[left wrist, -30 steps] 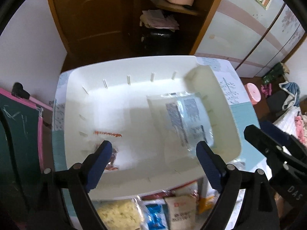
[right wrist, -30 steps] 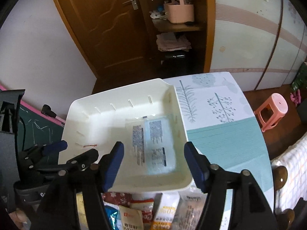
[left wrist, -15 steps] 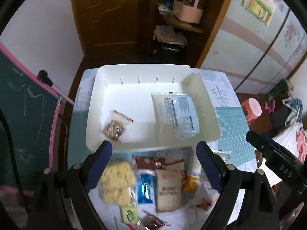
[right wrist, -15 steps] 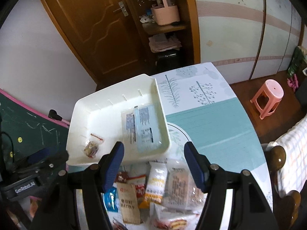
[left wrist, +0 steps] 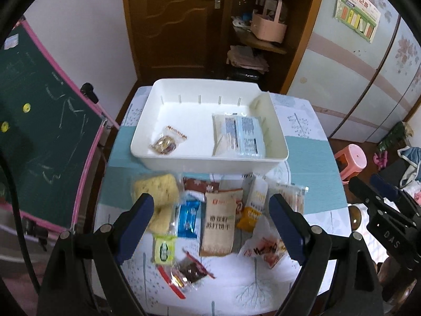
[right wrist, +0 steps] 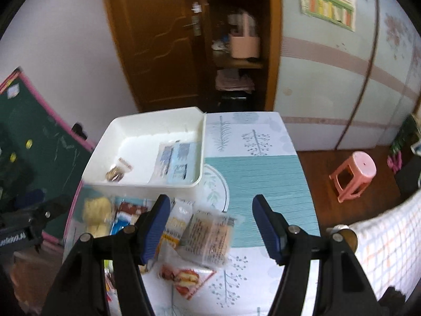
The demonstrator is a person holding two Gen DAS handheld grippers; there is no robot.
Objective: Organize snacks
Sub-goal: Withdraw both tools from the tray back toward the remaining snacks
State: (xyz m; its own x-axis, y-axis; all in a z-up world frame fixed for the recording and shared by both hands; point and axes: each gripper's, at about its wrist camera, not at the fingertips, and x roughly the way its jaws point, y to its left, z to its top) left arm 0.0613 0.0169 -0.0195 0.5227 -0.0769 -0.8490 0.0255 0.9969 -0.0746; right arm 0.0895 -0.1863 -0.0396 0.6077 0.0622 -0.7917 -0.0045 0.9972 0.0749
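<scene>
Patterned teal worktop (left wrist: pixel 310 163) carries a white bin (left wrist: pixel 273 163) beyond both grippers, while loose snack packets lie under the left gripper (left wrist: pixel 210 220), spread and empty, a tan biscuit pack (left wrist: pixel 219 223) lengthwise between its fingers; right gripper (right wrist: pixel 208 226) likewise spread, empty.
</scene>
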